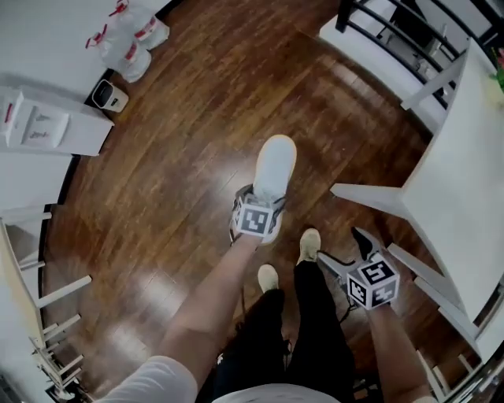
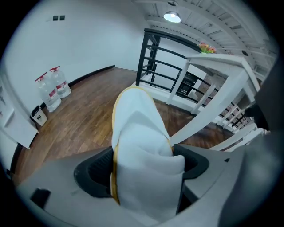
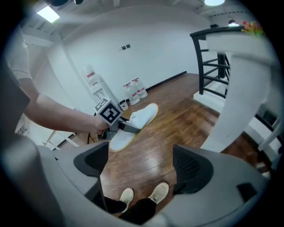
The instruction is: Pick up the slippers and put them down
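A single white slipper [image 1: 277,161] with a yellowish sole edge hangs above the wooden floor [image 1: 197,118], toe pointing away. My left gripper [image 1: 264,201] is shut on its heel end; in the left gripper view the folded slipper [image 2: 140,142] fills the gap between the pads of that gripper [image 2: 142,166]. My right gripper [image 1: 344,248] is lower right, beside the person's legs, open and empty. Through the wide gap of the right gripper [image 3: 142,166] I see bare floor, the slipper [image 3: 137,119] and the left gripper [image 3: 122,126]. No second slipper is in view.
The person's two feet [image 1: 309,245] stand just below the slipper. A white table [image 1: 449,181] with slanted legs fills the right side, with a black railing [image 1: 394,24] behind it. Water bottles [image 1: 130,39], a small white box [image 1: 109,94] and white shelving [image 1: 39,126] line the left wall.
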`<state>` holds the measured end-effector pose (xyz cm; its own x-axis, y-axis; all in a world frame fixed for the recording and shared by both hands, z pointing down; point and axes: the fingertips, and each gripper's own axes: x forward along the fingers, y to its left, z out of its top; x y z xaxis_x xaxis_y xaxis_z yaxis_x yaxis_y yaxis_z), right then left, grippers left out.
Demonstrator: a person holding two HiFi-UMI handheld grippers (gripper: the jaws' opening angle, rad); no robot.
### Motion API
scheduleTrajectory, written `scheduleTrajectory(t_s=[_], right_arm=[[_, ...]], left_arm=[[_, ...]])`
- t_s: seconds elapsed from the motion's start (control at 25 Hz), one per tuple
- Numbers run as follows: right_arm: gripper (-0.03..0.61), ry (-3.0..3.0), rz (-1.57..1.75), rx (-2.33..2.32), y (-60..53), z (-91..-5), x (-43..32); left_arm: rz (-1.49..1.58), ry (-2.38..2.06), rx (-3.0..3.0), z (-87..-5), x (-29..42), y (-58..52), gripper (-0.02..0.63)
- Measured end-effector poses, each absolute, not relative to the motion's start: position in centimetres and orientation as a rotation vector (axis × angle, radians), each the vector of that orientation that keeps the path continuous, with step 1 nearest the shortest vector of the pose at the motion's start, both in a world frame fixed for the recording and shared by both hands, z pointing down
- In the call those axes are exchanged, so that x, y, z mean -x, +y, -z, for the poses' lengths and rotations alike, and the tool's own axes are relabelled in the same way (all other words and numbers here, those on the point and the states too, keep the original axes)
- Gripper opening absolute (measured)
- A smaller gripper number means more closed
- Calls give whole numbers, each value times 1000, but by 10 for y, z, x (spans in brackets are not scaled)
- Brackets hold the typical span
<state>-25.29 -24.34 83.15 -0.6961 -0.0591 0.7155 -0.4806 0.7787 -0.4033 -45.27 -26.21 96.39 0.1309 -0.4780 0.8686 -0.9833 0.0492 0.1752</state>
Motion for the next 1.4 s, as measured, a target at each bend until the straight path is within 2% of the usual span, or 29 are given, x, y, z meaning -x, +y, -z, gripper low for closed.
scheduleTrajectory(t_s=[0.12,0.4,0.76,0.96,1.16,1.2,1.28,1.4], right_arm=[[457,-2202,-777,-416,-269,-938,273],[457,-2072,-870,-425,-272,-1155,297],[437,-2079,-870,-366,-271,-1294,330],[438,-2083,-868,-338,-265,-1334,331],[437,-2092,-834,-324,-258,-1340,335],[437,-2090,-831,-320,-255,-1340,337],[438,-2093,-834,-325,-252,-1334,341],[438,-2104,-818,-329,-244,-1304,345]], left_arm=[[-776,-1466,-1570,-1049,454,-273,414],[-840,-1422,-1461,-1271,466,-210,413],[-833,-1371,-1348,-1481,468,-175,413],[-867,-1368,-1307,-1544,475,-159,414],[-828,-1328,-1306,-1566,469,-153,440],[-846,-1318,-1305,-1567,469,-150,463],[-872,-1305,-1310,-1562,470,-145,580],[-884,-1306,-1328,-1530,474,-139,580]])
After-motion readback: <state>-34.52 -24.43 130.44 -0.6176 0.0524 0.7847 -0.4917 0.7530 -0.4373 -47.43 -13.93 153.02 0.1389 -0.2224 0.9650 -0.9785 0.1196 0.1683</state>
